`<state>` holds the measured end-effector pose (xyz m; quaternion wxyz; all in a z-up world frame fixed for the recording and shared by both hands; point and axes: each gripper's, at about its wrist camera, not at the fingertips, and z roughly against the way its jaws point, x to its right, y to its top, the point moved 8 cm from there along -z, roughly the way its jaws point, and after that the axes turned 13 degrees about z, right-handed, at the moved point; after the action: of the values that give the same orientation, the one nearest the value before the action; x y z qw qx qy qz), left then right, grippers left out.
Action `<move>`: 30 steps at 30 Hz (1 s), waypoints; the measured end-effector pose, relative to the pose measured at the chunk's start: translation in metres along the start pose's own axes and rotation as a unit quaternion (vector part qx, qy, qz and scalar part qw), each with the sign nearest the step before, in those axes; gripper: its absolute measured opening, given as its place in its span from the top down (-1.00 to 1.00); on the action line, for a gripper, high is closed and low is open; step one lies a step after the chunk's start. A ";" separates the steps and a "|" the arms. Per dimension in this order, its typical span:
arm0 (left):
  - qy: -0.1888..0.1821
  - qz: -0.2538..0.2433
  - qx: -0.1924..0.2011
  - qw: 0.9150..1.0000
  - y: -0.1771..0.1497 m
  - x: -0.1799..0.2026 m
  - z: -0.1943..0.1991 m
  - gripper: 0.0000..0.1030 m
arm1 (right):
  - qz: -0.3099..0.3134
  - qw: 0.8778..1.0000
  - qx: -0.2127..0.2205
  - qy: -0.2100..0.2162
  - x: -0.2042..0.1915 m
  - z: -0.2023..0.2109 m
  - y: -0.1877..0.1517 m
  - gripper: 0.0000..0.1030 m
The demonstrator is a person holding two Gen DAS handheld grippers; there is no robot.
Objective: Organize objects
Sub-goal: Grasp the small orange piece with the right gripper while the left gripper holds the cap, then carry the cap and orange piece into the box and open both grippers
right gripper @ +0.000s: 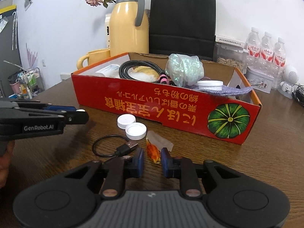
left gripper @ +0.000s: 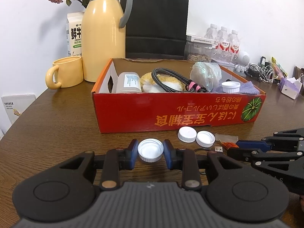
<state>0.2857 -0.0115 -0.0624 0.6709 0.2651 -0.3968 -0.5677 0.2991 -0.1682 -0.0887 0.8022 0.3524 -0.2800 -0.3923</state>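
My left gripper (left gripper: 150,151) is shut on a white bottle cap (left gripper: 150,150), held just above the wooden table in front of the red cardboard box (left gripper: 171,112). Two more white caps (left gripper: 187,134) (left gripper: 205,138) lie on the table by the box; they also show in the right wrist view (right gripper: 126,121) (right gripper: 136,131). My right gripper (right gripper: 152,158) is open, its fingers on either side of an orange wrapper (right gripper: 152,151). A black USB cable (right gripper: 114,146) lies left of it. The box holds a cable, a white container, a sponge, a plastic bag, a cap and a purple cloth.
Behind the box stand a yellow thermos (left gripper: 103,34), a yellow mug (left gripper: 64,72), a milk carton (left gripper: 74,34) and a black paper bag (left gripper: 157,22). Water bottles (left gripper: 225,39), a nut container and tangled chargers crowd the right rear. A clear wrapper (right gripper: 159,140) lies by the box.
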 end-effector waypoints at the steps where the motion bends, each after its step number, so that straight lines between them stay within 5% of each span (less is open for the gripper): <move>1: 0.000 0.000 0.000 1.000 0.000 0.000 0.000 0.43 | 0.003 1.000 0.001 0.001 -0.001 0.000 0.000 0.77; 30: -0.002 0.004 0.026 1.000 0.007 0.002 0.010 0.43 | 0.015 0.999 0.039 -0.007 -0.004 0.016 0.011 0.80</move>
<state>0.2813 -0.0115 -0.0510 0.6653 0.2800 -0.4139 -0.5546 0.2905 -0.1652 -0.0712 0.7919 0.3764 -0.3058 -0.3711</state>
